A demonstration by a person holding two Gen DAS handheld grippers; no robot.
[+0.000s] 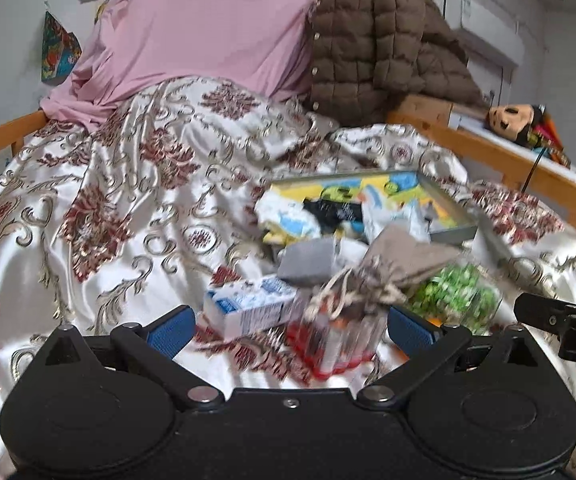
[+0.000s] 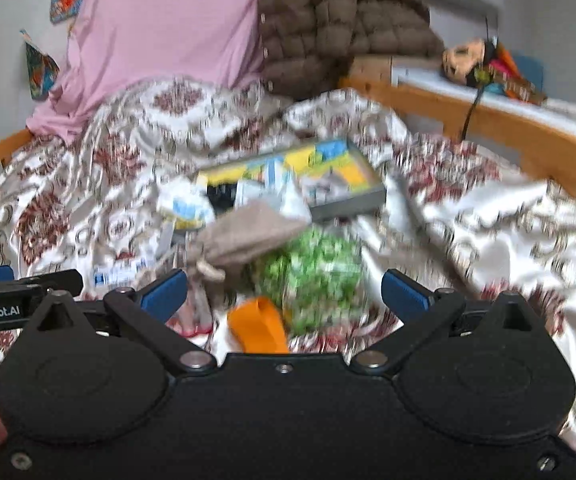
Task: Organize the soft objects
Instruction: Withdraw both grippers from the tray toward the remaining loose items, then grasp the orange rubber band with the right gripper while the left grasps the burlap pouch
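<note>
Two handheld grippers are pointing across a bed draped in a cream and red patterned satin cover (image 1: 100, 184), toward a small heap of items.

Going left to right in the left wrist view: one blue and white carton (image 1: 250, 306) is lying on its side, one grey pad-like piece (image 1: 307, 262) is sitting behind it, and one red-edged packet (image 1: 333, 344) is lying nearest the left gripper (image 1: 289, 326), whose jaws are standing wide open and holding nothing. One beige drawstring pouch (image 1: 399, 264) is lying across the heap, its long axis running from lower left to upper right, cord end toward the jaws. One green patterned bag (image 1: 457, 298) is sitting to its right. Behind, one shallow colourful tray (image 1: 453, 230) is holding several crumpled pieces too blurred to count.

In the right wrist view, the right gripper (image 2: 284, 294) is also gaping open and empty, with the green bag (image 2: 319, 276) and one orange strap (image 2: 258, 326) directly between its fingers.

The pouch is looking about equally near to both; the green bag is sitting nearer the right.
</note>
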